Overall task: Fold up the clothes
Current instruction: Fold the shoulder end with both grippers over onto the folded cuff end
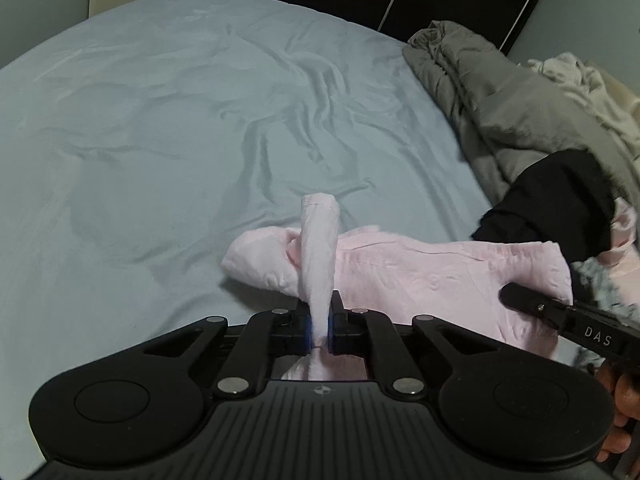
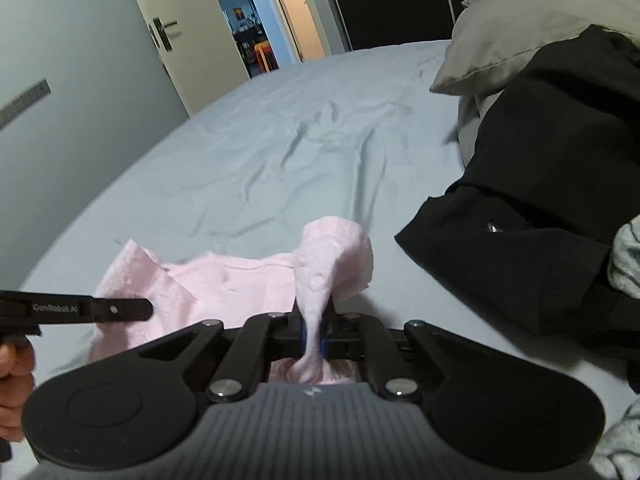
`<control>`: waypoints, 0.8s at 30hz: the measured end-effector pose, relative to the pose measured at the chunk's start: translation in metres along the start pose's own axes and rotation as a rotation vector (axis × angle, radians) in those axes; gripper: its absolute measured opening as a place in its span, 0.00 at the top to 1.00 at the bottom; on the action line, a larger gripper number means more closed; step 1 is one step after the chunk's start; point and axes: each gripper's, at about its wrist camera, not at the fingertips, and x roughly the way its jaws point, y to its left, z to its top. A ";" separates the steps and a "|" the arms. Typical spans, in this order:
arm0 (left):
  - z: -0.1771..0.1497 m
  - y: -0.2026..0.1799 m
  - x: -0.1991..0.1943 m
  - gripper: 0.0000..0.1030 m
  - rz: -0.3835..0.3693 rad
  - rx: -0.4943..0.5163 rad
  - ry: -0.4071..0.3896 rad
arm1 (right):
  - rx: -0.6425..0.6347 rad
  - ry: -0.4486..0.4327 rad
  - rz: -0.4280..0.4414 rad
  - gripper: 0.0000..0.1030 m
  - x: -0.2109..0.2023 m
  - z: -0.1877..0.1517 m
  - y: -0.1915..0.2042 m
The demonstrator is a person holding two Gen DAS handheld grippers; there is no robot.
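A pale pink shirt point(image 1: 420, 276) lies stretched across the near edge of the bed; it also shows in the right wrist view point(image 2: 224, 280). My left gripper point(image 1: 320, 320) is shut on a pinched-up fold of the pink shirt at its left end. My right gripper point(image 2: 314, 328) is shut on another bunched fold at its right end. Each gripper shows in the other's view: the right one at the shirt's right edge point(image 1: 532, 304), the left one at the collar side point(image 2: 120, 308).
The bed has a wrinkled light blue sheet point(image 1: 180, 128). A grey duvet point(image 1: 500, 112) is piled at the right, with a black garment point(image 2: 540, 208) in front of it and a grey patterned cloth point(image 2: 628, 260) beside that. An open door point(image 2: 248, 20) stands beyond the bed.
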 end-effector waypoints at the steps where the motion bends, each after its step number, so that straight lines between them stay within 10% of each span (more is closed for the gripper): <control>1: 0.001 -0.002 -0.008 0.95 -0.008 0.000 -0.004 | 0.006 -0.004 0.008 0.94 -0.007 0.001 0.001; 12: -0.014 -0.018 -0.114 0.95 -0.106 -0.016 -0.024 | 0.039 -0.041 0.133 0.94 -0.116 0.005 0.031; 24: -0.123 -0.012 -0.153 0.95 -0.109 -0.038 0.111 | 0.066 0.128 0.144 0.93 -0.179 -0.102 0.043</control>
